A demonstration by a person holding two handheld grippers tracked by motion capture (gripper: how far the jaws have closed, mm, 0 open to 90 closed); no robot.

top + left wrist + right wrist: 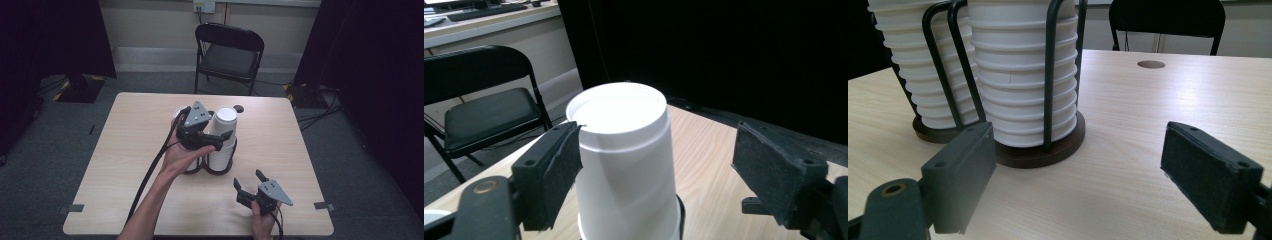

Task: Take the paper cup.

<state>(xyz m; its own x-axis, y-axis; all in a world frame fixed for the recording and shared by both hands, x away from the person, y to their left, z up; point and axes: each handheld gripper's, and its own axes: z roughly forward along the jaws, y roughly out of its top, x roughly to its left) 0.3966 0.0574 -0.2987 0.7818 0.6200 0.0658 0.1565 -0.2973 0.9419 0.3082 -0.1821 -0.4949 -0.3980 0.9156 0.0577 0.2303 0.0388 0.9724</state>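
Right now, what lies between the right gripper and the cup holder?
Nothing: bare table runs from the open right gripper to the cup holder, in the right gripper view.

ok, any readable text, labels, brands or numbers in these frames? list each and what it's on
None readable.
Stacked white cups: plain, no print visible.
Top cup between the left gripper's jaws: blank.
Dark cup holder and table: no markings.
Right gripper and its grey plate: screw heads, no lettering.
Wall socket plate behind the folding chair: too small and blurred to tell.
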